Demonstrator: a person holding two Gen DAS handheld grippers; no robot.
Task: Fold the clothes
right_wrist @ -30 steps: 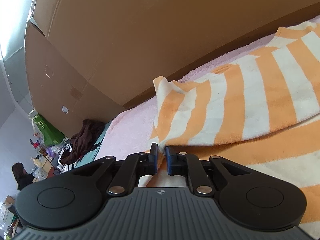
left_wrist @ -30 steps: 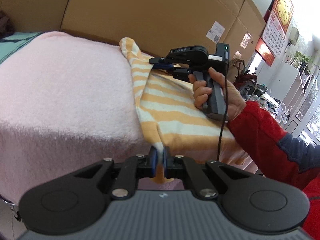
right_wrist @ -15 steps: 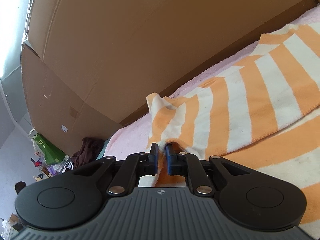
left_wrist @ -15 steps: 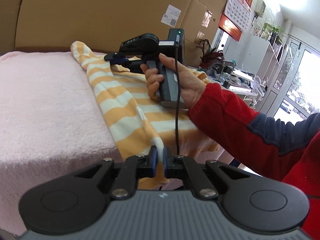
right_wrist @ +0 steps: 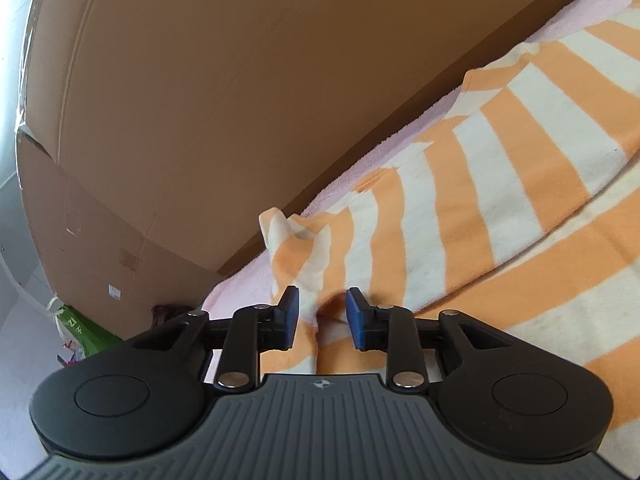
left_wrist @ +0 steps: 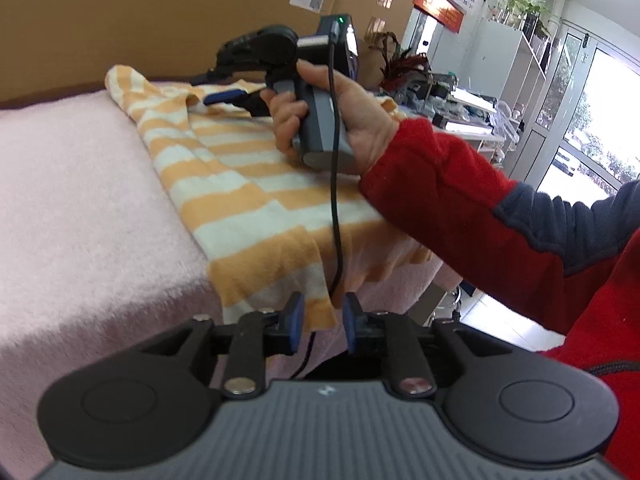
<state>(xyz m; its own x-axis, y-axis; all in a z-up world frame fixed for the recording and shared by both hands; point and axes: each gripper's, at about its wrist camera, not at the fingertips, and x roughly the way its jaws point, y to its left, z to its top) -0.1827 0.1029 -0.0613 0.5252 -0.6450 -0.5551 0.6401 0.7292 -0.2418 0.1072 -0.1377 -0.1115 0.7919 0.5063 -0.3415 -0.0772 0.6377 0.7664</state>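
You're opening both jaws: left hand-held gripper (left_wrist: 320, 320) and right hand-held gripper (right_wrist: 322, 318) release the striped garment (left_wrist: 240, 184); one fold laid, more left.

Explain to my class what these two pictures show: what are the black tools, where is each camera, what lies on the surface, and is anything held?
There is no robot here. A person holds a two-finger pincer tool in each hand, and each tool carries a wide-angle camera looking along its fingers. One picture comes from the left gripper, the other from the right gripper. In the left picture you also see the person's right hand, in a red sleeve, holding the other tool. An orange and white striped garment lies on a pink blanket, with cardboard boxes behind. Both grippers' jaws are opening: cloth lies between the blue pads, but they no longer pinch it.
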